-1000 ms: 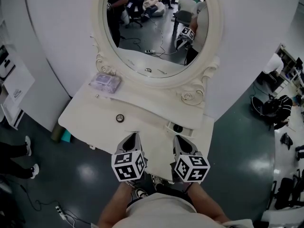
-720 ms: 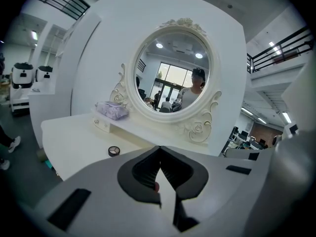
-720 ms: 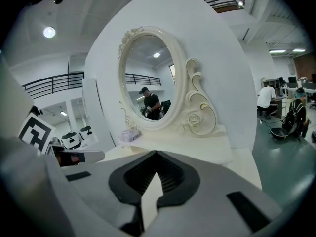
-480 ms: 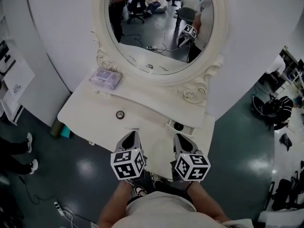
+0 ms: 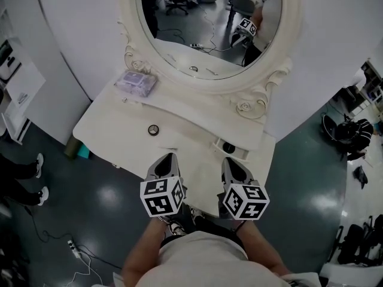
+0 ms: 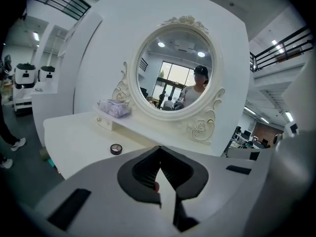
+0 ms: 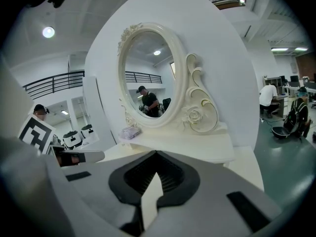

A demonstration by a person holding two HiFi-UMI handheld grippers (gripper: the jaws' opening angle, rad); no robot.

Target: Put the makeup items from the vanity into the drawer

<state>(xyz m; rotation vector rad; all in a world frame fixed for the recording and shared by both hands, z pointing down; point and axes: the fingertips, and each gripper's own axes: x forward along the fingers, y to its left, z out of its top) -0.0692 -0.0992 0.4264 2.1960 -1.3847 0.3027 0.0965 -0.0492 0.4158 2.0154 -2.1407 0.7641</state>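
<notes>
Judging by what lies out, the job is barely begun or only partly done: both tools hover low over the near edge of the vanity (image 5: 114, 136) and carry nothing. The left tongs (image 5: 166, 158) have their jaws pressed together at the tips with nothing of the task between them, as the left gripper view (image 6: 159, 148) shows, and the right tongs (image 5: 231, 161) also look closed tip to tip and empty in their own view (image 7: 156, 153). A small round compact (image 5: 154, 130) sits on the flat top, ahead of the left tongs and a little to their left, apart from both tools; the left gripper view shows it (image 6: 116, 149) open-faced with pale and dark pans. Farther ahead and to the left, on the raised shelf just beside the mirror (image 5: 209, 28), rests a lilac packet (image 5: 136, 82), well away from either tool. Just ahead of the right tongs, what appears to be a small drawer (image 5: 227, 148) stands pulled out of that shelf; a dark round thing lies in it, too small to name, so one item may already be stowed. A knob (image 5: 124, 99) below the packet suggests a second drawer, which looks shut. Left to do, as I read it: the compact, and perhaps the packet, must go into the open drawer.
</notes>
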